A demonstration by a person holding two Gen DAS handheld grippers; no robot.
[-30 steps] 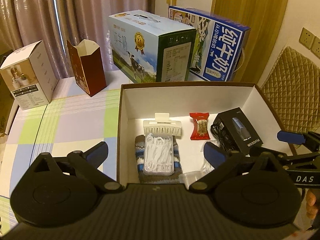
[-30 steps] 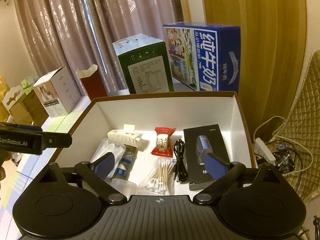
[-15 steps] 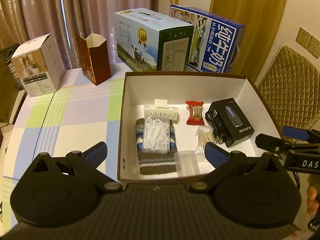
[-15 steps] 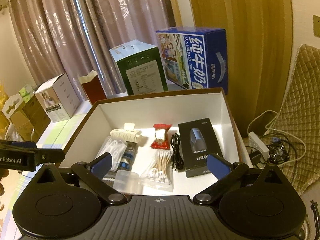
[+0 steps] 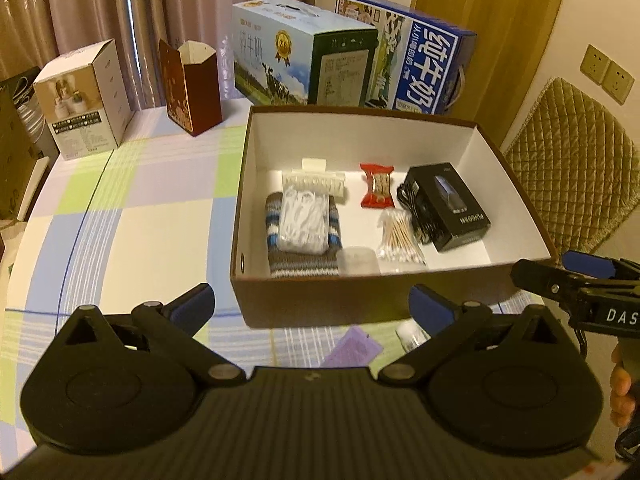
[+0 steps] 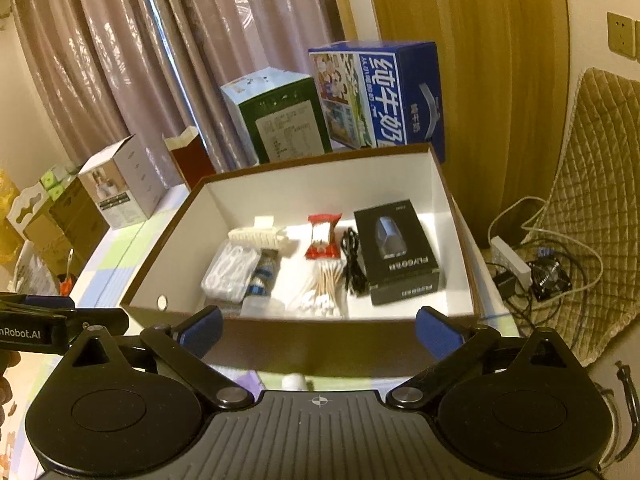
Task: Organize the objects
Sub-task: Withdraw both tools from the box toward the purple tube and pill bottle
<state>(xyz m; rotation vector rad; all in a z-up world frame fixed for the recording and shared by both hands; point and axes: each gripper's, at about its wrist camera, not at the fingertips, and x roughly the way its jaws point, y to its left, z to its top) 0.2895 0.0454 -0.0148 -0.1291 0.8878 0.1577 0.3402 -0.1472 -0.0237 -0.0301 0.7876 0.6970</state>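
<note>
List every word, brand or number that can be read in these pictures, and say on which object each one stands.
"纯牛奶": blue milk carton, printed sideways.
"纯牛奶": green and white milk carton, on its long side.
"FLYCO": black box inside the brown storage box; partly blurred.
"DAS": right gripper, cut off by the frame.
"nRobot.AI": left gripper, cut off.
The white carton and the carton panels carry print too small to read.

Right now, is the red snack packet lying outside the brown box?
No, the red snack packet lies on the white floor inside the brown box, between the hair clip and the black carton.
</note>
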